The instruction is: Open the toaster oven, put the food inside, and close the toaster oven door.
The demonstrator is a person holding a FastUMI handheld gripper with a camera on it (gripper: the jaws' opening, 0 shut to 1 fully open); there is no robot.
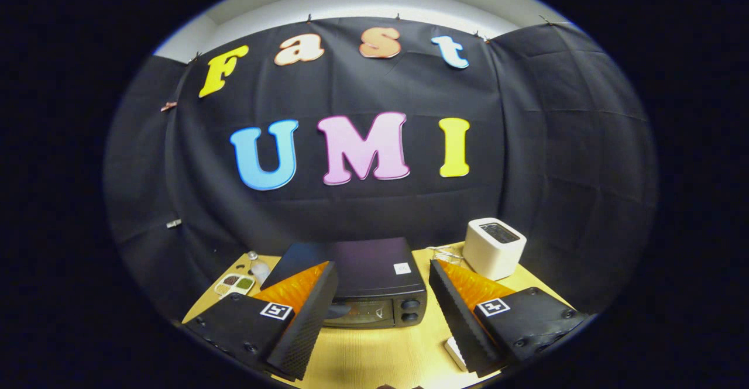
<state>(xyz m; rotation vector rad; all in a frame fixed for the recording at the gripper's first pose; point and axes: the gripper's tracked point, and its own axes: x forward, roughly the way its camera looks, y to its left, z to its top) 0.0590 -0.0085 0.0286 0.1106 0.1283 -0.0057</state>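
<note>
Gripper view: gripper (383, 319) is held with jaws spread wide, nothing pinched between them. Toaster oven (366, 286) is seen just ahead, centred between the fingers, door closed, two knobs (410, 310) at its front. White toaster (494, 247) is placed beyond the right-hand finger. A small bottle (258, 269) and a sectioned dish (234, 284) are seen beyond the other finger, all on the wooden table (380, 357).

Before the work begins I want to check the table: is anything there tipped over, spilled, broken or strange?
Nothing stands out. The toaster oven sits squarely on the table with its door shut, just beyond the open, empty claw. The white toaster stands upright behind it, and the small bottle and divided dish sit tidily, with no spill visible.
</note>
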